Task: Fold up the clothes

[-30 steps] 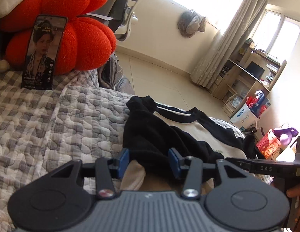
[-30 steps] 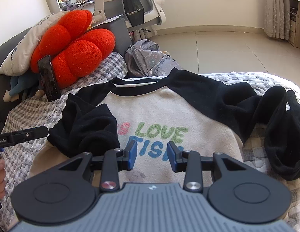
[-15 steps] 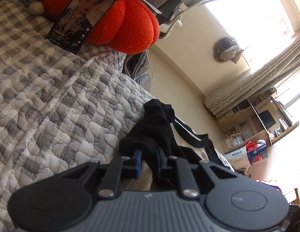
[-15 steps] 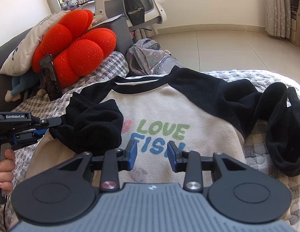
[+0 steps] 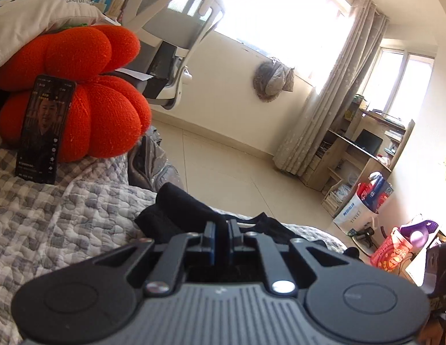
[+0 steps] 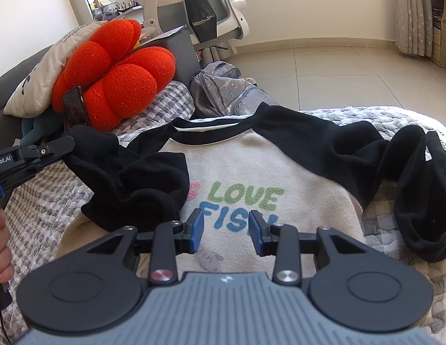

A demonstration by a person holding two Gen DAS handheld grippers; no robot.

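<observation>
Evidently the left gripper (image 5: 221, 237), jaws just closed, pinched the black sleeve (image 6: 128, 169) of the sweatshirt (image 6: 251, 172) lying face-up on the quilt (image 5: 65, 215), prob. to fold it inward, w/ the right gripper (image 6: 226, 230) hovering half-spread, empty, over the print.

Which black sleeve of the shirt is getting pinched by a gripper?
The sleeve beside the orange cushion: the left gripper has just closed on it. The other sleeve lies untouched.
</observation>
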